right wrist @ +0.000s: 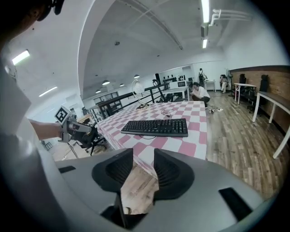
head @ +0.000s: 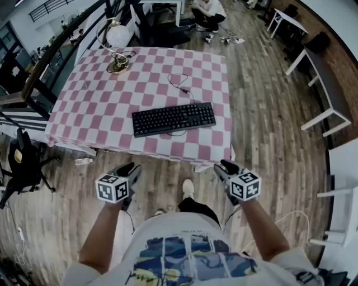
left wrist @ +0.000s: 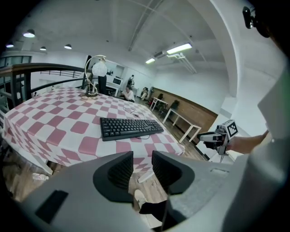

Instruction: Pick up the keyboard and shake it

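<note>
A black keyboard lies flat near the front edge of a table with a pink-and-white checked cloth; its cable loops toward the far side. My left gripper and right gripper hover over the wooden floor just short of the table's front edge, left and right of the keyboard, not touching it. In the left gripper view the keyboard sits beyond the left gripper, whose jaws stand apart with nothing between. The right gripper view shows the same keyboard ahead of the open, empty right gripper.
A gold-based lamp with a white globe stands at the table's far left corner. A black chair is left of the table, white benches to the right. A person crouches far behind the table.
</note>
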